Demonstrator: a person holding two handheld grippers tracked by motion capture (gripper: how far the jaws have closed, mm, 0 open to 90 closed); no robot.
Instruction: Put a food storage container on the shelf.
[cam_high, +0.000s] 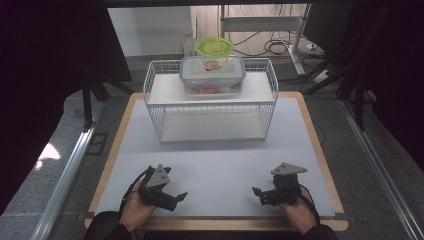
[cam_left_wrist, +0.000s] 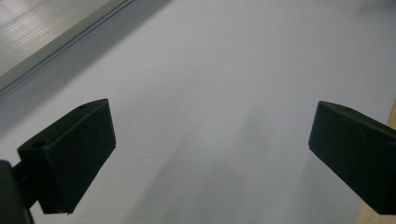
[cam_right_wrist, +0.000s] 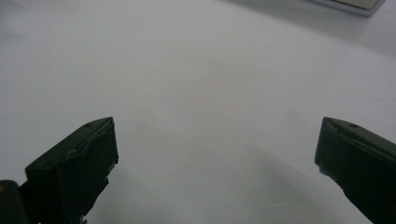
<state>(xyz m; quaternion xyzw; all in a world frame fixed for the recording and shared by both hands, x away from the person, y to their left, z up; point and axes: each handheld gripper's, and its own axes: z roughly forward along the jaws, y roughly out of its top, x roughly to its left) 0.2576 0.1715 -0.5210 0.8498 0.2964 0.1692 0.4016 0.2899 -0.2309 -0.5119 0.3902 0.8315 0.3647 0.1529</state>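
My left gripper (cam_high: 172, 196) and right gripper (cam_high: 263, 194) rested low on the near mat (cam_high: 220, 165), jaws spread wide and empty, pointing inward, likely staged for a reach. Well beyond, the green-lidded tub (cam_high: 214, 54) sat atop the clear box (cam_high: 212, 76) on the wire rack (cam_high: 155, 107).

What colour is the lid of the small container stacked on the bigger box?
Bright green lid, clearest in the high view.

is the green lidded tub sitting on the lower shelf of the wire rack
No, the green-lidded tub stands on top of the clear box, which sits on the wire rack's upper shelf.
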